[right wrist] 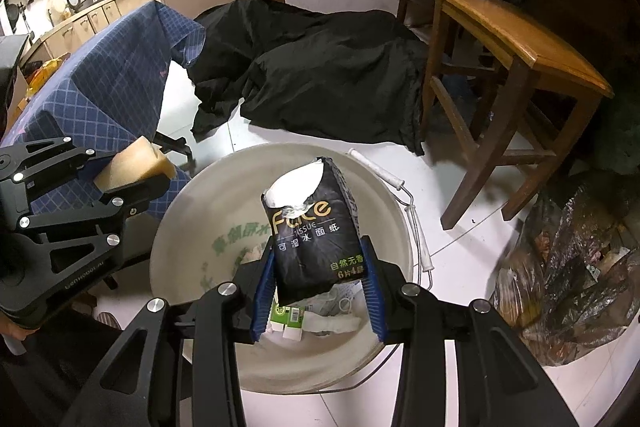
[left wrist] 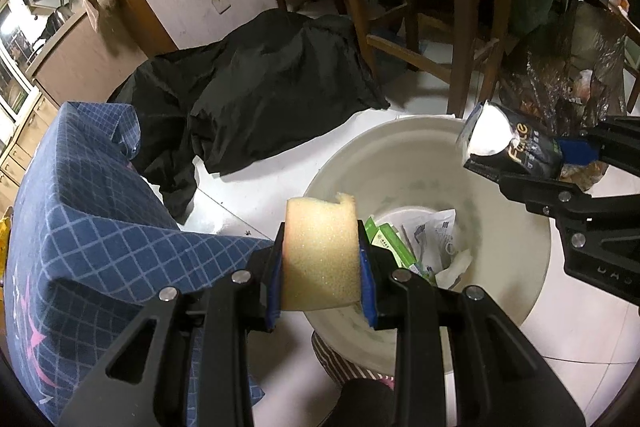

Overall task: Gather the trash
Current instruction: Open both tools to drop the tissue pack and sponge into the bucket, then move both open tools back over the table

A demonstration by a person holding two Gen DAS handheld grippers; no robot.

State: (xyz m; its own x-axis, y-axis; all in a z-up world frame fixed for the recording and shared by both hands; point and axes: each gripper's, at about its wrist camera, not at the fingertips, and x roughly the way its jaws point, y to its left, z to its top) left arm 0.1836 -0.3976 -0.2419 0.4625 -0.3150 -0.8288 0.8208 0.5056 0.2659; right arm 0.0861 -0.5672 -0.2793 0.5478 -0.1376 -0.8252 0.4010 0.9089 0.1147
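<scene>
sponge [left wrist: 320, 251] porous yellow foam; tissue pack [right wrist: 312, 231] glossy black plastic film; bucket [right wrist: 192, 227] smooth white plastic; stool [right wrist: 520, 39] varnished wood; floor [left wrist: 580, 327] glossy tile.

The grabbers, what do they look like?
Both grabbers are black frames with cut-out holes and round silver rivets. The left gripper and the right gripper have ridged blue pads inside their fingers. Small pale lettering marks their sides.
</scene>
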